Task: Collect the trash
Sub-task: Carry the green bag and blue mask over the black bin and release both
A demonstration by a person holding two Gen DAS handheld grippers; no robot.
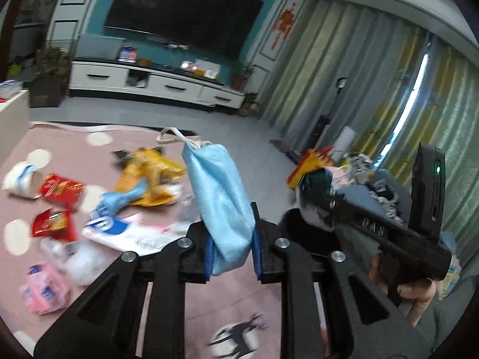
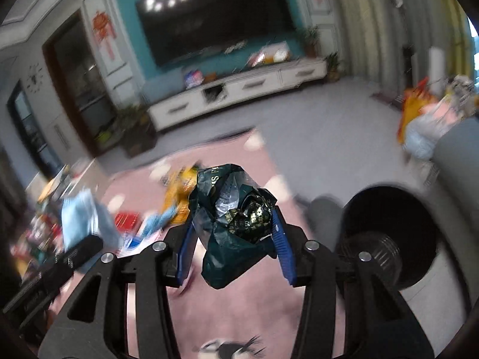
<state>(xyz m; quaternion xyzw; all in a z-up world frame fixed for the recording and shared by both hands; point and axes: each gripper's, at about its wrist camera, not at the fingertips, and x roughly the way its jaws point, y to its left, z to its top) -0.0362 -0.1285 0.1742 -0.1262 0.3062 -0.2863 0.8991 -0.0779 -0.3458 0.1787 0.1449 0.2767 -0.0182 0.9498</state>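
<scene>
Mask pinched low in left claw, floppy, may slip; right claw loosely pinching wrapper; bin easily missed.

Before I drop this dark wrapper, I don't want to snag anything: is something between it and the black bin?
Nothing visible blocks it. The right gripper holds the dark wrapper above the pink rug; the black bin sits open beside it.

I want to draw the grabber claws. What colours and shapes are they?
Both are black plastic. The left gripper and the right gripper each have two long arms with slot-shaped holes, round silver bolts, and ribbed blue pads inside the tips. The right one's body carries raised letters and a black box with a small green light.
</scene>
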